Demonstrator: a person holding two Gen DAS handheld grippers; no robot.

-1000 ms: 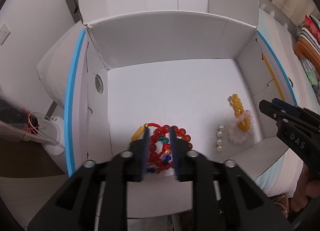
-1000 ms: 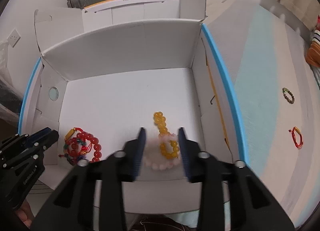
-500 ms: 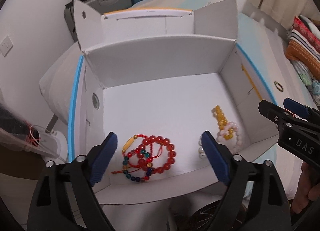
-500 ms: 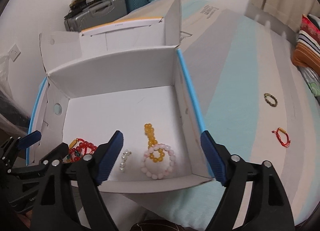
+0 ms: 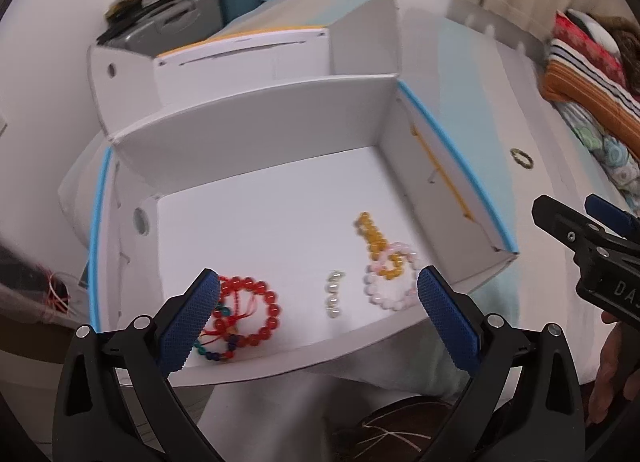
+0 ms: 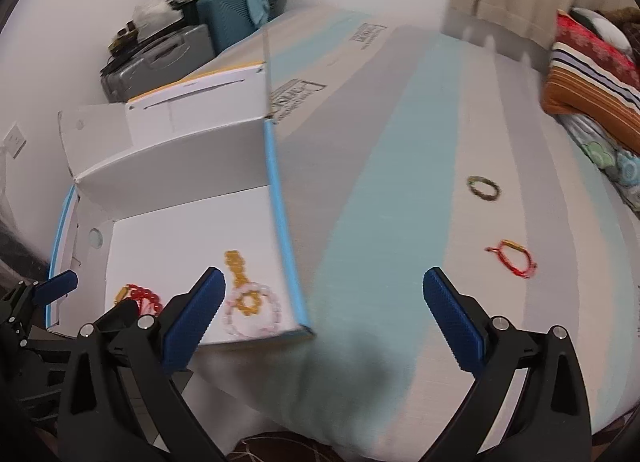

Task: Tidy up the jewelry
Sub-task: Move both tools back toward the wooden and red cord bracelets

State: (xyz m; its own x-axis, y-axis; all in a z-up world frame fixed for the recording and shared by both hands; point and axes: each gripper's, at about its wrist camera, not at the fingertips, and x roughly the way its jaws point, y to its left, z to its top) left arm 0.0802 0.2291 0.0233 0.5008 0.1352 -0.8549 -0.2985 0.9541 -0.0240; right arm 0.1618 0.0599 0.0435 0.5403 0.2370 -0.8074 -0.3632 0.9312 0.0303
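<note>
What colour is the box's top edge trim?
Light blue trim on the white box; clearest in the right wrist view.

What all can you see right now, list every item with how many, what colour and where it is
Cardboard box: one, white with blue edges, open on the bed.
Red bead bracelet: one, red, box floor, near left, tangled with a multicoloured corded one.
Pearl string: one, white, box floor, near middle.
Pink bead bracelet: one, pale pink, box floor, near right.
Yellow bead bracelet: one, amber, overlapping the pink one.
Green bead bracelet: one, dark green, on the bedspread outside the box.
Red cord bracelet: one, red with gold bar, on the bedspread.
Suitcases: two, grey and teal, by the wall.
Folded blankets: striped, far right.
Left gripper: open, above the box.
Right gripper: open, over the box's right edge.
</note>
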